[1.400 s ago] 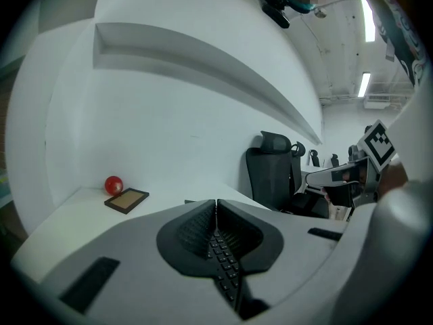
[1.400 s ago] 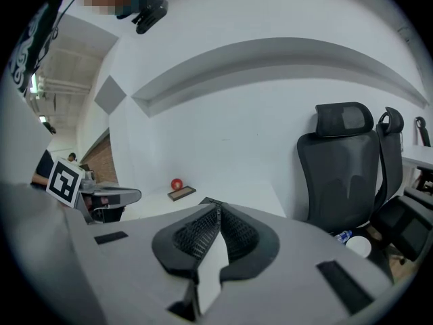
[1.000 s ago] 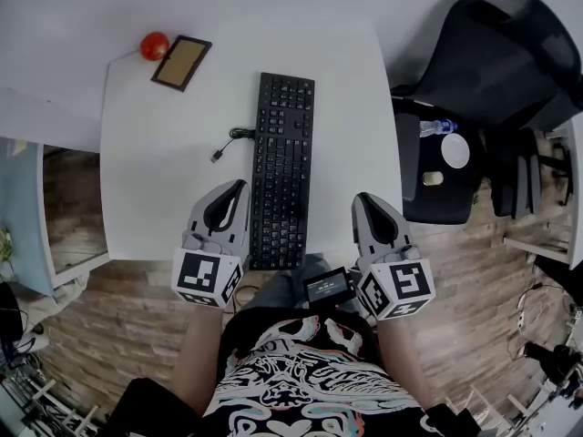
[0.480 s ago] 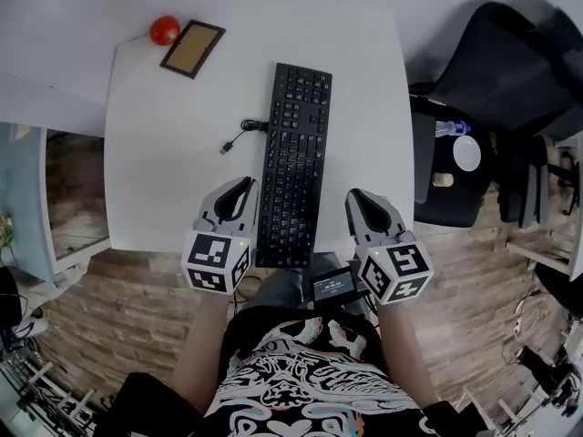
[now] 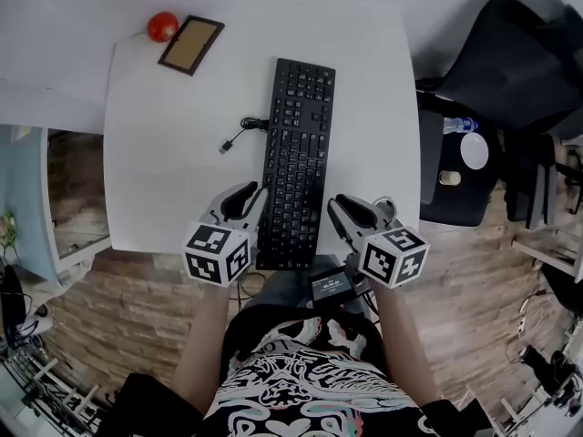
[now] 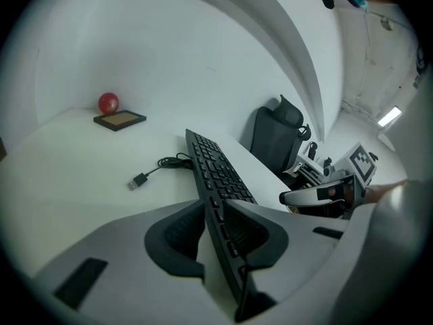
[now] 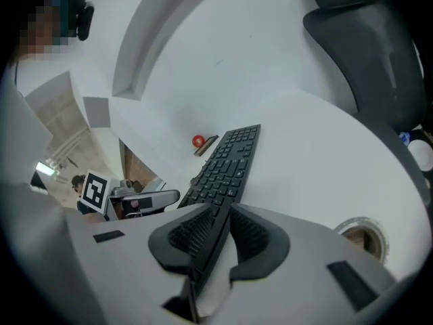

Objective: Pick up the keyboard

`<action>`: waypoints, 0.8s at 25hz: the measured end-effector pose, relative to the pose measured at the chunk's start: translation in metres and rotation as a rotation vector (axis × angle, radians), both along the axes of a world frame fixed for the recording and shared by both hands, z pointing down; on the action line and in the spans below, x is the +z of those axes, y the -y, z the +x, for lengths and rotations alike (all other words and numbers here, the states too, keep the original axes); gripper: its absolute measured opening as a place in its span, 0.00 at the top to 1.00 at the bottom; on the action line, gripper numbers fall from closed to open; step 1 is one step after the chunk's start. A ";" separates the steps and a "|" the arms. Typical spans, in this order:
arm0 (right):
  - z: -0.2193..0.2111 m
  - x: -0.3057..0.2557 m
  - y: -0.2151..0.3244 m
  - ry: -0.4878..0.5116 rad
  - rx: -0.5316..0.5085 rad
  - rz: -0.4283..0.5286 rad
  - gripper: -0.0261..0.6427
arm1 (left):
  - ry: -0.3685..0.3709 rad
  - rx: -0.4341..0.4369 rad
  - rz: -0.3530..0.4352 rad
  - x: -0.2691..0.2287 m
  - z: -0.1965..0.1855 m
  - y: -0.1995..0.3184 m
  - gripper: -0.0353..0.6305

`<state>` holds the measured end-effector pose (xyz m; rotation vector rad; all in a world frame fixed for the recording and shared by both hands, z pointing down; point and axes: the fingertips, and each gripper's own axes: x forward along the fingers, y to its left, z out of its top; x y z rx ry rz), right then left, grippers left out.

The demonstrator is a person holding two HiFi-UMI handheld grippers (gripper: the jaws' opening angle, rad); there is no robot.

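Note:
A black keyboard (image 5: pixel 293 162) lies lengthwise on the white table (image 5: pixel 164 180), its cable and USB plug (image 5: pixel 235 136) trailing left. My left gripper (image 5: pixel 255 195) is at the keyboard's near left edge and my right gripper (image 5: pixel 336 204) at its near right edge. In the left gripper view the keyboard (image 6: pixel 213 164) edge runs between the jaws of the left gripper (image 6: pixel 215 208), with a strip of table showing beside one pad. In the right gripper view the keyboard (image 7: pixel 230 164) edge runs between the jaws of the right gripper (image 7: pixel 220 212). Both pairs of jaws have just been opening and stand slightly apart.
A red ball (image 5: pixel 162 25) and a small framed board (image 5: pixel 190 45) sit at the table's far left corner. A round cable hole (image 7: pixel 362 235) is beside the right gripper. A dark office chair (image 5: pixel 510 71) stands right of the table. The table's near edge is under my hands.
Both grippers have sunk toward the table and swung inward to the keyboard's near end. Their tips now reach its two long edges.

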<state>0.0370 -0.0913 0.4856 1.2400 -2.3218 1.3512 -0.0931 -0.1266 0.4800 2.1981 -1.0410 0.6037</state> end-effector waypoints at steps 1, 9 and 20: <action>-0.002 0.004 0.001 0.009 -0.004 -0.017 0.82 | -0.013 0.002 -0.023 0.004 0.001 -0.001 0.80; -0.014 0.026 0.012 0.056 -0.033 -0.127 0.78 | -0.090 0.033 -0.154 0.022 0.012 0.008 0.68; -0.020 0.028 0.028 0.105 -0.053 -0.192 0.78 | -0.183 0.066 -0.295 0.032 0.030 0.019 0.67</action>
